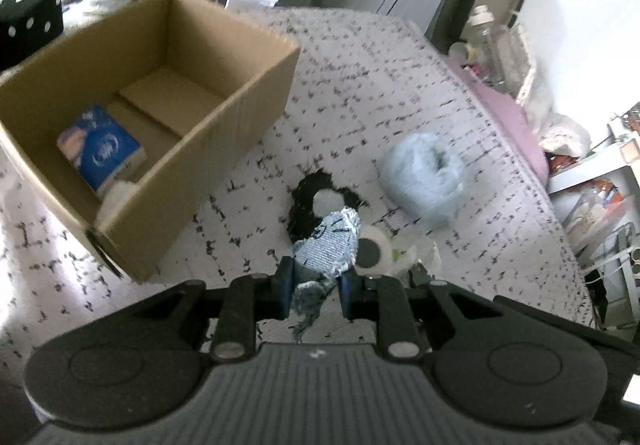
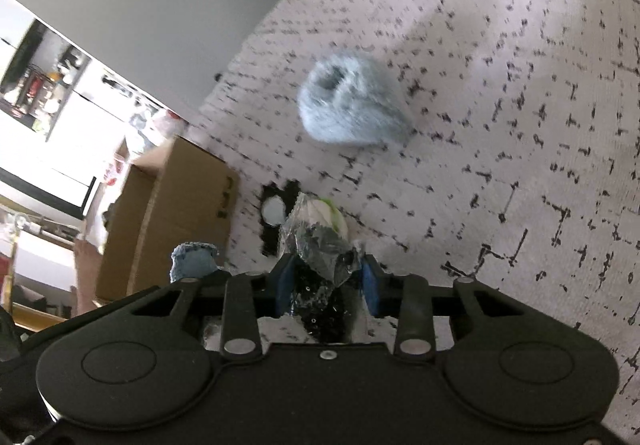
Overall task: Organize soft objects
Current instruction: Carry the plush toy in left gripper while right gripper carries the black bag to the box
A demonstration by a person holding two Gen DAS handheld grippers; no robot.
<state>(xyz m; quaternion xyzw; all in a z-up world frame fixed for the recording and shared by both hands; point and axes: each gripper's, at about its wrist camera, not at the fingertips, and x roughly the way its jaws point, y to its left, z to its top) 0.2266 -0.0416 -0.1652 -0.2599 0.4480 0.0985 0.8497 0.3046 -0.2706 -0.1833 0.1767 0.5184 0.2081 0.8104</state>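
My left gripper (image 1: 316, 277) is shut on a frayed piece of pale denim fabric (image 1: 328, 245), which sticks up between its blue pads above the patterned bedspread (image 1: 400, 93). My right gripper (image 2: 326, 277) is shut on a crinkled clear plastic wrapper (image 2: 316, 241) holding a white and green roll (image 2: 324, 211); the same roll (image 1: 372, 251) shows in the left wrist view just right of the denim. A black fuzzy ring (image 1: 304, 201) lies just beyond both grippers. A fluffy light blue bundle (image 1: 420, 177) lies farther on the bed.
An open cardboard box (image 1: 224, 97) stands on the bed to the left, with a blue packet (image 1: 100, 149) inside. A black cushion with white dots (image 1: 28, 25) and bags lie behind it. Cluttered shelves (image 1: 600, 197) stand past the bed's right edge.
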